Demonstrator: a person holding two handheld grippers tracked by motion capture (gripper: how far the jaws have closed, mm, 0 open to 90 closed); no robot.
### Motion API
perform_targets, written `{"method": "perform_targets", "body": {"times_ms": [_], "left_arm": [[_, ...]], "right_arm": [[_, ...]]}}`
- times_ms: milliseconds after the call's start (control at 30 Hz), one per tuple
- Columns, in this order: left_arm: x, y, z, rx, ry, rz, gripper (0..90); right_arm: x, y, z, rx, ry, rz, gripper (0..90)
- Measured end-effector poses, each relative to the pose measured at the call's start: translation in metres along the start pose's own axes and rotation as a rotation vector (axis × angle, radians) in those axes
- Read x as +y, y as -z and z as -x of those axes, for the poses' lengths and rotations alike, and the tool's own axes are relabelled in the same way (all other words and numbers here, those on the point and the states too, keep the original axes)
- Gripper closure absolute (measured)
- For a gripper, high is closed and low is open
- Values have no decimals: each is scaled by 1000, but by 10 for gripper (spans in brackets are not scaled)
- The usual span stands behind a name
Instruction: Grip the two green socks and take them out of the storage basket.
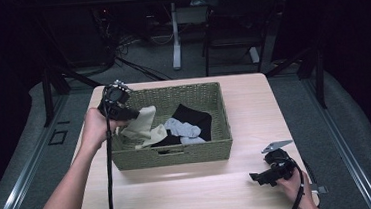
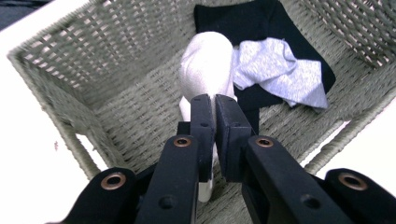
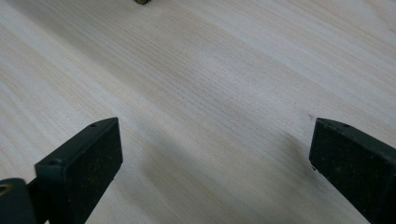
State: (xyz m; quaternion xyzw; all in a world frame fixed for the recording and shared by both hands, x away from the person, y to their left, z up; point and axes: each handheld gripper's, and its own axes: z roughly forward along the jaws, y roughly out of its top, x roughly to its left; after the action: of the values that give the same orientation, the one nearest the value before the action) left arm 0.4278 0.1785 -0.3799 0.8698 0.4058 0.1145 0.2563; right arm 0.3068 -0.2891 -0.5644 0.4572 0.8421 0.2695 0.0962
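Dim workshop floor and chair legs lie behind a pale wooden table [image 1: 239,180], on which a woven basket [image 1: 177,155] stands. Left gripper [image 2: 214,100]: jaws pinched tight on a cream sock [image 2: 208,60], which hangs from them over the basket's left half, its lower end trailing onto the other laundry; beside it lie a grey sock [image 2: 285,70] and, beneath, a black cloth [image 2: 243,18], both inside the basket. Right gripper [image 3: 212,154]: jaws spread wide with nothing between them, resting low over bare table near the front right corner, well apart from the basket. Step in hand, as judged: lifting the cream sock out of the basket. Next move calls for raising it until the trailing end clears the rim, then carrying it sideways to the table without snagging the weave.
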Motion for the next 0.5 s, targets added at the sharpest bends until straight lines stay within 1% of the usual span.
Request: {"method": "perform_targets", "body": {"times_ms": [133,167,333,500], "left_arm": [[4,6,-1,14,-1,14,865],[5,8,-1,18,0,15,866],[12,15,-4,36,1,25,866],[16,22,-8,47,10,40,866]], "right_arm": [[0,0,0,6,3,-4,21],[0,0,0,-4,7,-9,21],[0,0,0,7,3,-4,21],[0,0,0,4,0,-1,21]]}}
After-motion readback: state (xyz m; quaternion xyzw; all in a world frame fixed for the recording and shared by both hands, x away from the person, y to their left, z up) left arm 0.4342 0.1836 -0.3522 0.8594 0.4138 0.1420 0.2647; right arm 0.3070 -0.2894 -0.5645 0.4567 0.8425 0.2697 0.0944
